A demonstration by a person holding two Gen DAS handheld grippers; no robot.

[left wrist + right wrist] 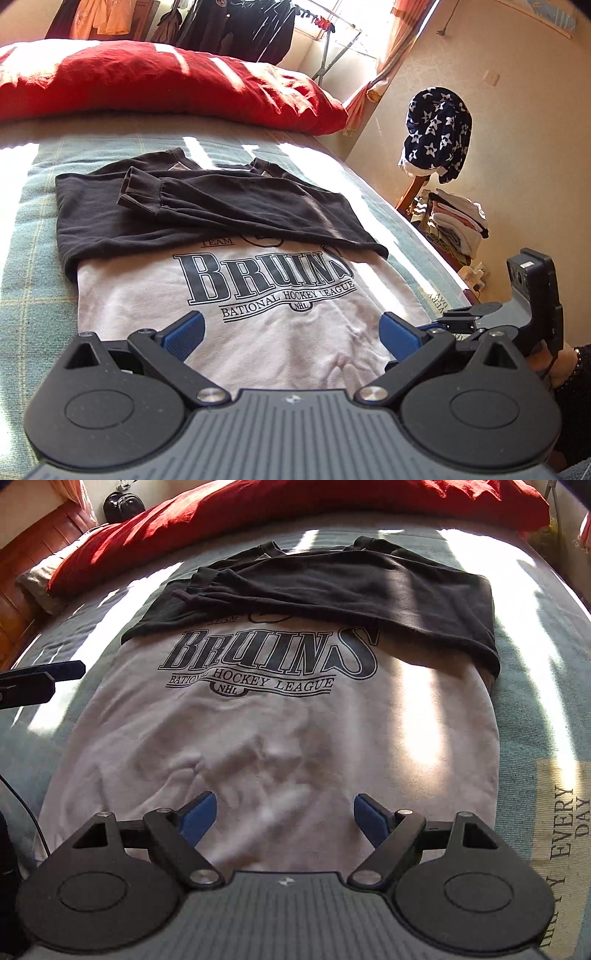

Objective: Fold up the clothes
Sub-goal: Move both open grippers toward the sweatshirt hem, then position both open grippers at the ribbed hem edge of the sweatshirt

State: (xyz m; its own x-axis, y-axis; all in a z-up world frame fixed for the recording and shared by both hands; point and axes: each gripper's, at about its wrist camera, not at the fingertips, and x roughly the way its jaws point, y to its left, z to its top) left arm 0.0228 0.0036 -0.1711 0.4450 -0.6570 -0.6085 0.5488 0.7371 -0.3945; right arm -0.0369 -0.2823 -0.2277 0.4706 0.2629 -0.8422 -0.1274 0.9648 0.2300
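On bed, sleeves-folded sweatshirt (273, 738)

— What colours am I seeing on the bed from here?

— I see a white sweatshirt (258, 746) with dark navy lettering and black sleeves (332, 587). The bedspread (33, 236) under it is pale teal with a faint yellow check, and a cream patch with dark lettering sits at its right edge.

— And at the far edge?

— A red quilt (166, 85). Beyond the bed I see a navy cloth with white stars (437, 129), and my finger pads (197, 818) are blue on black arms
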